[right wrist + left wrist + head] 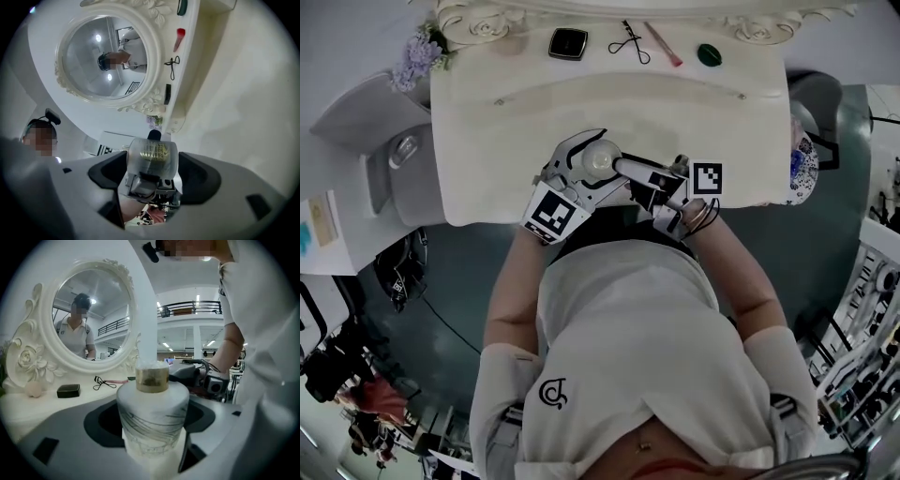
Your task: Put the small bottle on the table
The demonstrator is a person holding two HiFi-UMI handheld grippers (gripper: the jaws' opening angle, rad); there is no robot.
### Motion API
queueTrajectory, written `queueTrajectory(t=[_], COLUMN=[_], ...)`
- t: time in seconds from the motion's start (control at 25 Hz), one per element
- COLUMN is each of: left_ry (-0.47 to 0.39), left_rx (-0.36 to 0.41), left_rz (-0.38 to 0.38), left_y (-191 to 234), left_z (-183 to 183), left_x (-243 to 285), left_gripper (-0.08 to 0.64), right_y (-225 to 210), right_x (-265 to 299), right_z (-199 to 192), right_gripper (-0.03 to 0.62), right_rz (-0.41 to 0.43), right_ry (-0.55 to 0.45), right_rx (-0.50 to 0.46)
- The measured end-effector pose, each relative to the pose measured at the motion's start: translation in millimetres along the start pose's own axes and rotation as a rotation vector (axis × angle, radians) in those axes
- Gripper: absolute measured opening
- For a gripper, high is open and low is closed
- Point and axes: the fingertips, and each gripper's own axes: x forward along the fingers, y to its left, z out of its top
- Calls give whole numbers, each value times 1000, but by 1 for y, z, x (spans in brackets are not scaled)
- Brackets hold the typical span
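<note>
Small bottle [152, 420] in left tongs [151, 439], right tongs [152, 176] on cap [153, 152], near table [511, 122] edge

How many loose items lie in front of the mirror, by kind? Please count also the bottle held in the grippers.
Black compact case: 1
Eyelash curler: 1
Pink stick: 1
Green oval item: 1
Beige ball: 1
Small bottle: 1
Total: 6

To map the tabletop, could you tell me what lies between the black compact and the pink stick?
A black eyelash curler lies there; the head view shows it.
</note>
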Motion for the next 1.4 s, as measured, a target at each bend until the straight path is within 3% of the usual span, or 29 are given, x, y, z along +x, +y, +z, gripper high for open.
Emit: queueTrajectory(t=[0.32,0.72,1.0,1.4], left_ry=[128,232,263,317], left_rx=[-28,21,28,50], left_rz=[-11,-16,-17,-36], left_y=[17,24,25,22], left_z=[-61,-88,-97,-104], left_x=[20,35,41,41], left_gripper=[348,349,350,350], right_y=[-56,-85,-96,-98], right_x=[-3,-15,-22,-15], right_z=[14,19,21,11], right_gripper=[347,316,296,293], right_rz=[-190,-310,-366,-326], right_ry=[-6,-17,-16,-14], right_rx=[-15,44,55,119])
